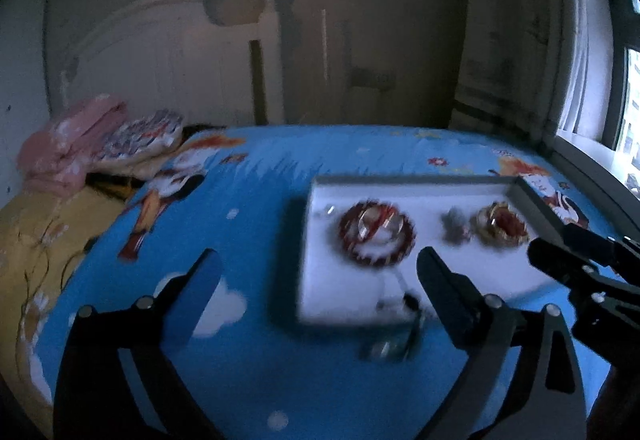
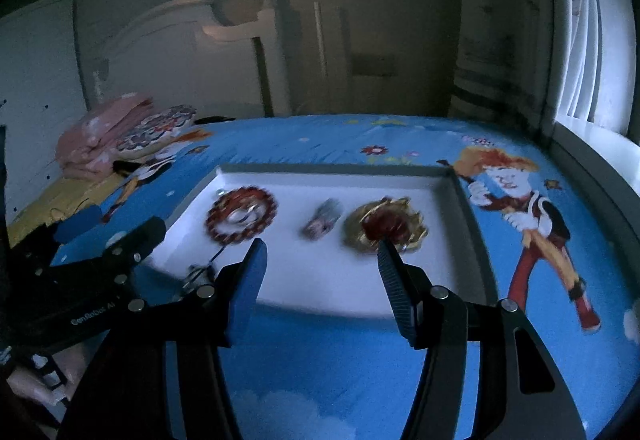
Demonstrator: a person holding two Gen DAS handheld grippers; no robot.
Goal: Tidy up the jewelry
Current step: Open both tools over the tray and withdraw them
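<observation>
- Dim bedroom; bed [image 2: 320,360] covered with a blue cartoon-print sheet [image 2: 540,240], white headboard [image 2: 172,39] at the far side, window [image 1: 628,111] on the right.
- White tray [image 2: 320,280] with a grey rim lying flat on the sheet, near the middle of the bed.
- In the tray, left part: red bead bracelet [image 2: 241,215] lying as a ring, with pale metallic pieces inside its circle; too blurred to name.
- In the tray, middle: small grey-pink item [image 2: 323,223], blurred, apart from the bracelet.
- In the tray, right part: gold-coloured ornament [image 2: 386,227] with a dark red centre, near the right rim.
- At the tray's near left edge: thin silvery chain-like piece [image 1: 394,324], partly over the rim and onto the sheet; details smeared.
- Left gripper [image 1: 320,272] hovering over the bed at the tray's near left side, fingers [image 1: 200,280] wide apart, nothing between them.
- Right gripper [image 2: 322,260] hovering over the tray's near edge, fingers [image 2: 394,280] wide apart and bare; right fingertip just in front of the gold ornament, contact not clear.
- Pink folded cloth [image 2: 100,135] and a patterned cushion [image 2: 160,127] piled at the far left of the bed, well apart from the tray.
- Part of a hand [image 2: 36,388] at the lower left of the right wrist view, on the left gripper's handle.
</observation>
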